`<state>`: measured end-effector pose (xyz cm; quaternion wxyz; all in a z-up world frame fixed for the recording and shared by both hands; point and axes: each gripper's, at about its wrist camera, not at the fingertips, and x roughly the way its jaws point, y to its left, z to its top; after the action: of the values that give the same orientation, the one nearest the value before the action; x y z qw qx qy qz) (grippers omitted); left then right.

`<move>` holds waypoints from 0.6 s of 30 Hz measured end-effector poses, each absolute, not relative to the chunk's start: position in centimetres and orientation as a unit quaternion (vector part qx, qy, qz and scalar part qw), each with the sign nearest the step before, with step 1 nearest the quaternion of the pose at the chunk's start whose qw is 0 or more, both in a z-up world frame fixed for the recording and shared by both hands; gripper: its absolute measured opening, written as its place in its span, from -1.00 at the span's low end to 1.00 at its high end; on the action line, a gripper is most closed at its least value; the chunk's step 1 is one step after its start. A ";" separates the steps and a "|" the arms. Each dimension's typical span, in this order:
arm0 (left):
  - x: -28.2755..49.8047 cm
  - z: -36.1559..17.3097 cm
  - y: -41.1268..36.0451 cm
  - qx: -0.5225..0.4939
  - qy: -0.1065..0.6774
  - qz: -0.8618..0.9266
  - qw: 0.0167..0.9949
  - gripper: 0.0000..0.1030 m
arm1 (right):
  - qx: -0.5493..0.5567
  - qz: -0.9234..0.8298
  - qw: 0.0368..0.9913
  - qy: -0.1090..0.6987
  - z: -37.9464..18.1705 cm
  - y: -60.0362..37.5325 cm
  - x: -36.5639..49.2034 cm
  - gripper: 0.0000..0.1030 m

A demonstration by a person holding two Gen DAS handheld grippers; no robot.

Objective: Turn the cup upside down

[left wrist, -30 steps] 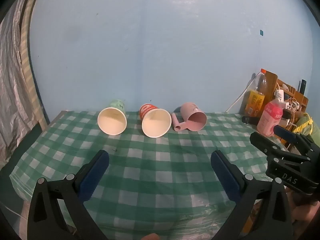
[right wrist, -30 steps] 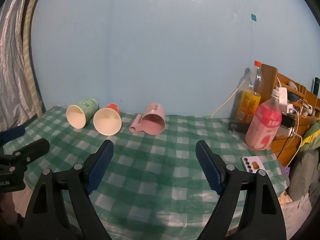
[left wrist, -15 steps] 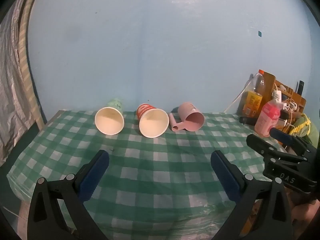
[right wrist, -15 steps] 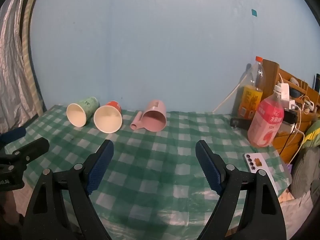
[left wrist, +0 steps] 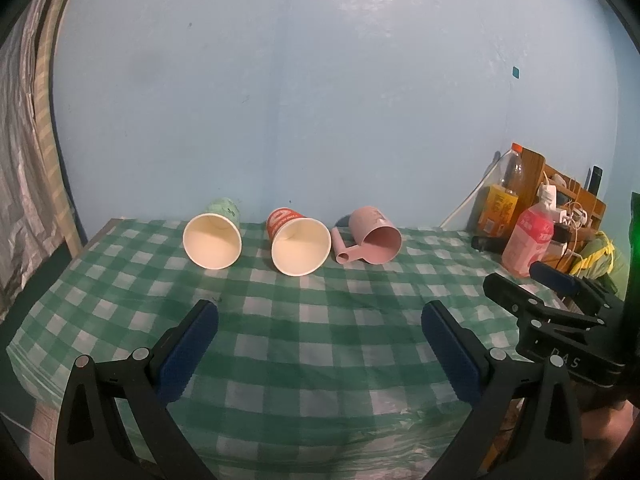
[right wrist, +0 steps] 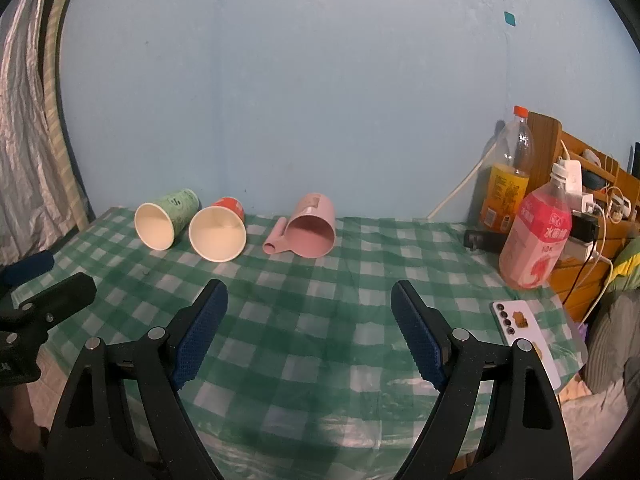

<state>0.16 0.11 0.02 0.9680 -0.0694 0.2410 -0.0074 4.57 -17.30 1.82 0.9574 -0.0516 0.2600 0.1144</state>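
Both grippers, left gripper (left wrist: 319, 318) and right gripper (right wrist: 309, 300), hover spread wide, grasping nothing. Beyond them at mid-frame, three cups lie sideways: green paper cup (left wrist: 214, 234), red paper cup (left wrist: 298, 240), pink plastic mug (left wrist: 374, 235).

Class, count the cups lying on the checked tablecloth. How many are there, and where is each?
3, in a row near the wall: green paper cup leftmost, red paper cup in the middle, pink handled cup rightmost. None appear hidden.

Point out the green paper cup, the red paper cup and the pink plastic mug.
green paper cup (left wrist: 212, 241), left wrist view, pale inside.
red paper cup (left wrist: 301, 246), left wrist view, pale inside.
pink plastic mug (right wrist: 313, 237), right wrist view, inside.
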 end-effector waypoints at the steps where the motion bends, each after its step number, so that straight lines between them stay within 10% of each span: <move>1: 0.1 0.0 0.1 -0.069 0.241 -0.007 0.968 0.99 | -0.052 0.114 0.957 0.260 1.8 -17.3 4.6 0.62; 18: 0.0 -0.3 0.1 -0.068 0.241 -0.008 0.968 0.99 | -0.050 0.115 0.956 0.264 1.7 -17.3 4.5 0.62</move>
<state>0.02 0.06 -0.25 0.9681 -0.0678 0.2409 -0.0076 4.55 -17.33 1.74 0.9565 -0.0503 0.2635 0.1149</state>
